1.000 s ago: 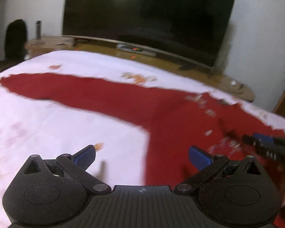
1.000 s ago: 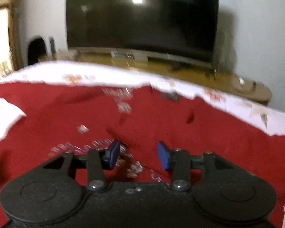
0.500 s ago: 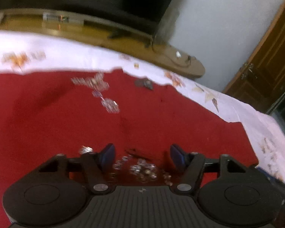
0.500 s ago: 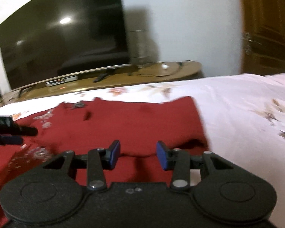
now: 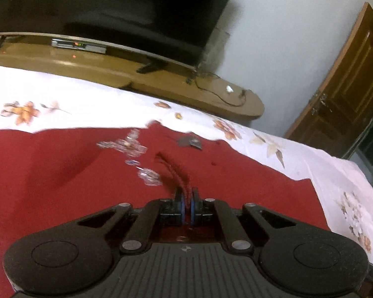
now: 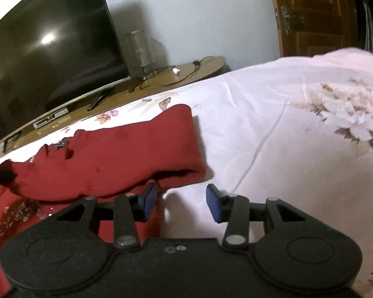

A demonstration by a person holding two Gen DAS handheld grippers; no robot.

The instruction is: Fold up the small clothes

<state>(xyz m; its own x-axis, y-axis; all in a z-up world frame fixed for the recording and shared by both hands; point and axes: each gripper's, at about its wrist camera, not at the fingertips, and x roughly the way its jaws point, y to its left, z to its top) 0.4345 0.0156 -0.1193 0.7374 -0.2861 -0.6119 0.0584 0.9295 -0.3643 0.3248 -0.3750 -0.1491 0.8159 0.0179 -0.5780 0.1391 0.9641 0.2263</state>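
Since the earlier frame both views had swung toward the door side of the room, and the left gripper (image 5: 187, 196) had just closed its jaws, pinching a ridge of the red garment (image 5: 74, 173) between the pads. The right gripper (image 6: 181, 200) stood part open over the bedsheet (image 6: 273, 124), nothing between its jaws (the left pad lay just beside the sleeve edge). The garment lay flat on the bed, its sleeve (image 6: 126, 149) reaching toward 1 o'clock in the right view. Beyond, at 12 o'clock, stood the wooden stand (image 5: 186, 87) bearing the television (image 5: 99, 7); the door (image 5: 348, 87) was at 2 o'clock.
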